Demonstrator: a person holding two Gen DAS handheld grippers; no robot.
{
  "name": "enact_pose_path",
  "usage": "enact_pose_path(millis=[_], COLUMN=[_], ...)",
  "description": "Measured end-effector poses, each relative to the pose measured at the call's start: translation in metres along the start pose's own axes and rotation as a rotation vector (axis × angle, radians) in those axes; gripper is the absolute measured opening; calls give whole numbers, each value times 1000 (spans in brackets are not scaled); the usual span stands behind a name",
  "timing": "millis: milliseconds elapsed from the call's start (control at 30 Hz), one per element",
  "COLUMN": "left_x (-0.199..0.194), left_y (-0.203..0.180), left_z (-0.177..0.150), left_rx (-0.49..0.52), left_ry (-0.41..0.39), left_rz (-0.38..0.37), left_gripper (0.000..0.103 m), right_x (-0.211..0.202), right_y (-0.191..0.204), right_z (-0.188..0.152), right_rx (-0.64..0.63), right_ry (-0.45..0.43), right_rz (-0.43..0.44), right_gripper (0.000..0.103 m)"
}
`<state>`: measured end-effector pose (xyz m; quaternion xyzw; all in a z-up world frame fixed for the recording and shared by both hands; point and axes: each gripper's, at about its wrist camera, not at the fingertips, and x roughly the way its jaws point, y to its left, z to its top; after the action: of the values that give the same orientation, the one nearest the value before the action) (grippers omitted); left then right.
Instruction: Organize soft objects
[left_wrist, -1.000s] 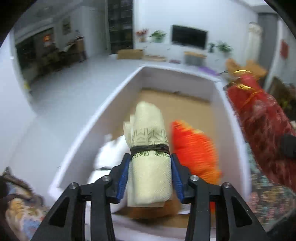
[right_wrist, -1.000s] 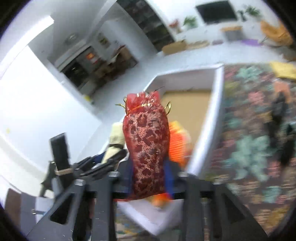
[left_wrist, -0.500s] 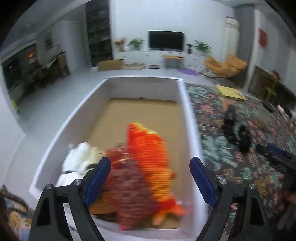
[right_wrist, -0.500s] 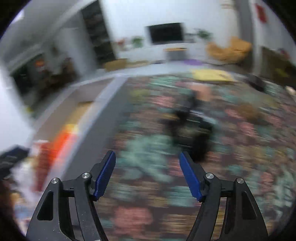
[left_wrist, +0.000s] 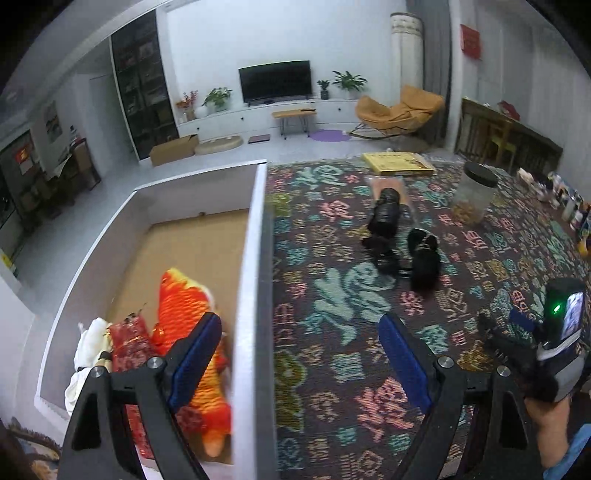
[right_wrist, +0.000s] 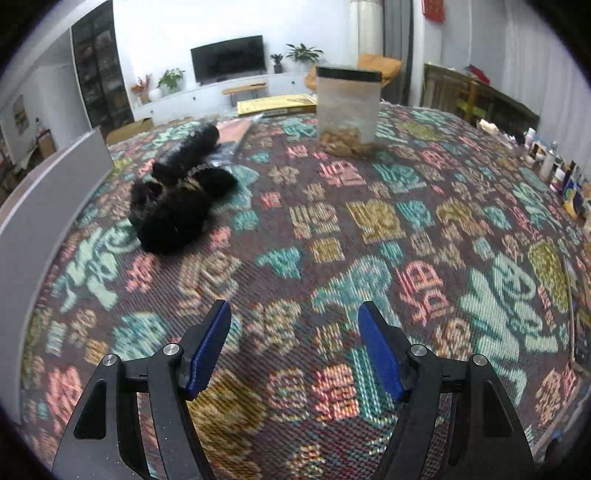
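A white box (left_wrist: 253, 258) stands at the left of the patterned cloth (left_wrist: 332, 295). In its near end lie an orange plush fish (left_wrist: 181, 306), a red mesh pouch (left_wrist: 129, 338) and white soft things (left_wrist: 88, 339). My left gripper (left_wrist: 301, 332) hangs open over the box's right wall with nothing between its jaws. Black furry soft pieces (left_wrist: 402, 243) lie on the cloth ahead. In the right wrist view the same black furry pieces (right_wrist: 177, 199) are up and to the left of my right gripper (right_wrist: 293, 328), which is open and empty above the cloth.
A clear jar with a black lid (right_wrist: 347, 110) holds brown bits at the far side. A yellow flat packet (right_wrist: 277, 105) lies behind it, and a pink wrapped item (right_wrist: 236, 131) next to the black pieces. Small bottles (right_wrist: 554, 166) line the right edge. The box wall (right_wrist: 40, 199) borders the left.
Both grippers let go: the cream cloth roll and the red pouch left the jaws, and the pouch now lies in the box. Both grippers then swung right, toward the black pieces.
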<state>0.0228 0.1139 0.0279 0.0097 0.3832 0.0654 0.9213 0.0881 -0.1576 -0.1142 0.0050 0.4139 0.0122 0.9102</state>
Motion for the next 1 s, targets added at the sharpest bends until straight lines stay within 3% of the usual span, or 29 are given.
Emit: enact_pose_path(millis=[333,667,867,1000], left_x=[25,122,148,162], left_y=[-57,-90,-94,-86], left_z=[-7,-50,-46,-39], left_rx=[64,79,92,30], left_ry=[48,160,106,142], left_rz=[-64,-92,-92,-127], left_gripper=[87,87,87,102], right_x=[2,3,2,10], right_y=[-10,-7,-11,-19], right_z=[2,1,1,12], right_rx=[53,42,57,105], right_ry=[4,9,7,19], right_rz=[17,10,7,-24], right_gripper=[78,81,81,81])
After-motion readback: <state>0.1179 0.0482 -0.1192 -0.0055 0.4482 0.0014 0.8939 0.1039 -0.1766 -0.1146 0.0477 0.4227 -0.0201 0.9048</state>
